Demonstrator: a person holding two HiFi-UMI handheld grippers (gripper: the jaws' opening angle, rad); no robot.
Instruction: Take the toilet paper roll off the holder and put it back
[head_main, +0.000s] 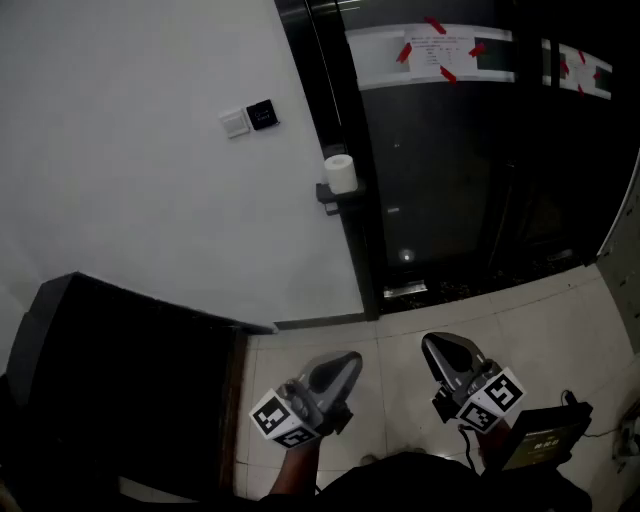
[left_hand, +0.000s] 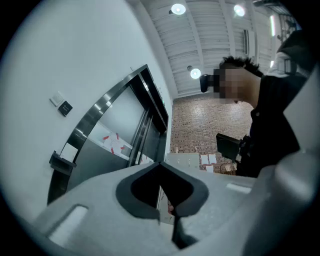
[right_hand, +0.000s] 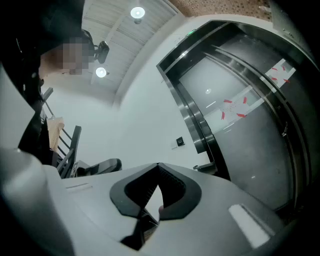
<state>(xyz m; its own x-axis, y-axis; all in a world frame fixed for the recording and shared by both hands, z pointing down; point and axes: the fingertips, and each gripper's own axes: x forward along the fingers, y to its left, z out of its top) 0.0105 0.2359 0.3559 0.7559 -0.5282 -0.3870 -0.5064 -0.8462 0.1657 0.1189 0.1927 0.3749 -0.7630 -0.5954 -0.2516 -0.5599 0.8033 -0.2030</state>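
Note:
A white toilet paper roll (head_main: 340, 173) stands upright on a small dark holder (head_main: 331, 196) fixed to the black door frame, far above both grippers. The left gripper view shows the roll (left_hand: 69, 150) and holder (left_hand: 61, 163) small at the left edge. My left gripper (head_main: 343, 366) hangs low over the tiled floor, shut and empty, its jaw tips meeting (left_hand: 160, 165). My right gripper (head_main: 441, 348) is beside it at the same height, also shut with nothing between its jaws (right_hand: 159, 167). The holder (right_hand: 204, 168) peeks just above the jaws in the right gripper view.
Two wall switches (head_main: 248, 119) sit on the white wall left of the roll. A dark glass door carries a sheet fixed with red tape (head_main: 438, 48). A dark cabinet (head_main: 120, 380) fills the lower left. A black device (head_main: 545, 436) lies at lower right.

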